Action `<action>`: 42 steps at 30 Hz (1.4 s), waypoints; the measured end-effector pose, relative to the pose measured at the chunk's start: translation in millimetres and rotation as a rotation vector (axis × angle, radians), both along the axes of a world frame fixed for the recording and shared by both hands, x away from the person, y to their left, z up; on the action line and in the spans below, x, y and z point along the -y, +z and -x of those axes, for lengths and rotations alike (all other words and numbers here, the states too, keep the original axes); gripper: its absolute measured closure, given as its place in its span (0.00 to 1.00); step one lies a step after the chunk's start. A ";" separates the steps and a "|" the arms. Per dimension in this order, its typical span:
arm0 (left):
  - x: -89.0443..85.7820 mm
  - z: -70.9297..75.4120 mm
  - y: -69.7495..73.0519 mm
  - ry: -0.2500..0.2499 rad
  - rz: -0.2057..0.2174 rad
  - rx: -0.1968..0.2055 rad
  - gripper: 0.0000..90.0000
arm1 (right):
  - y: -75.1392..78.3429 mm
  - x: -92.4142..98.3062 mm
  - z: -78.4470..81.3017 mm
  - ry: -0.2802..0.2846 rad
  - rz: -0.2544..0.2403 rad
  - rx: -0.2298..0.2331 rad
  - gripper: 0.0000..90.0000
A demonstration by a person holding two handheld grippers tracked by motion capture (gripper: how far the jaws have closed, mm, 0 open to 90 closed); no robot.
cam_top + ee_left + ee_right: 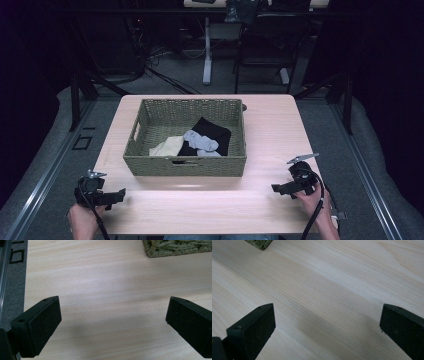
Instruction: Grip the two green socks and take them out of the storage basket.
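A woven olive basket (185, 165) stands in the middle of the light wood table (270, 135). Inside it lie a black cloth (212, 131), a grey sock (201, 141) and a cream cloth (167, 147). My left gripper (119, 195) rests near the table's front left corner, held by a hand, its jaws wide apart over bare wood (113, 315). My right gripper (278, 189) sits near the front right, also open and empty, seen the same way in the right gripper view (327, 320). A basket corner (175, 247) shows at the top of the left gripper view, and another corner (260, 243) in the right gripper view.
Grey carpet (50, 150) and metal floor rails (45, 185) flank the table. Behind it stand a desk leg (207, 55), a dark chair (260, 45) and cables on the floor.
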State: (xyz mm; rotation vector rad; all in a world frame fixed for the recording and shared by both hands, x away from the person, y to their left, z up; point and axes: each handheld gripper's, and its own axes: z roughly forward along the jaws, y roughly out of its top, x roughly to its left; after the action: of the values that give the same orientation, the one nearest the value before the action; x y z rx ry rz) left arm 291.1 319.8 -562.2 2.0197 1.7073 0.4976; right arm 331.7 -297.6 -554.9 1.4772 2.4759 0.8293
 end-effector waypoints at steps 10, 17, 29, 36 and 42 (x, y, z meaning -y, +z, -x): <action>2.9 -0.2 0.8 -0.046 -0.030 0.022 0.02 | -1.4 -1.8 -0.7 0.004 -0.002 -0.001 0.00; 2.8 0.9 2.2 -0.042 -0.032 0.030 0.02 | -2.6 -3.2 -1.0 0.006 -0.004 -0.003 0.00; 4.9 4.4 14.6 -0.061 -0.013 0.075 0.01 | -2.2 -4.7 -0.4 0.002 -0.001 0.005 0.00; 6.3 4.6 27.0 -0.087 -0.009 0.088 0.00 | -1.4 -3.9 -1.0 -0.002 -0.006 0.010 0.00; 3.4 4.4 41.1 -0.099 -0.008 0.094 0.00 | -1.8 -7.1 -2.2 0.001 0.009 0.018 0.00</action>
State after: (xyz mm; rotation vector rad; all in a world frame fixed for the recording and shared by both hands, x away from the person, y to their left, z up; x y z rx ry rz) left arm 286.7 316.4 -521.1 2.0412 1.5448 0.5580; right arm 333.9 -290.6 -556.7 1.4596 2.4643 0.8265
